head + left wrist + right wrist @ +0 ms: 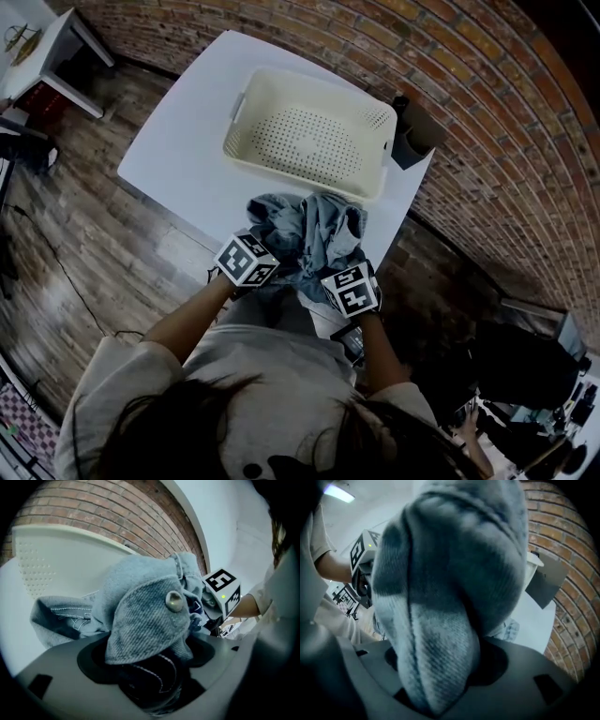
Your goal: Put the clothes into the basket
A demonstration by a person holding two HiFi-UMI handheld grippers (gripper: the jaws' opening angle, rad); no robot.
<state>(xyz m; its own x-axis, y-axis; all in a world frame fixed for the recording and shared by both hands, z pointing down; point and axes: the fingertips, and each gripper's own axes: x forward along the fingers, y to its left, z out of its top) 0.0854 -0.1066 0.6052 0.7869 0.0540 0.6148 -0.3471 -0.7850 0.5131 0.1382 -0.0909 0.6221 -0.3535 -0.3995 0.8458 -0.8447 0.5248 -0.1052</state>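
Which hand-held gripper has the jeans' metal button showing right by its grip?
The left hand-held gripper: a metal button shows on its denim; the right hand-held gripper's fold shows none.

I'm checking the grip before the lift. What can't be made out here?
- Left gripper view: the denim garment bunched in the left gripper covers its pads.
- Right gripper view: denim fills the frame, covering the right gripper's pads and most of the basket.
- Head view: one garment or several is unclear.
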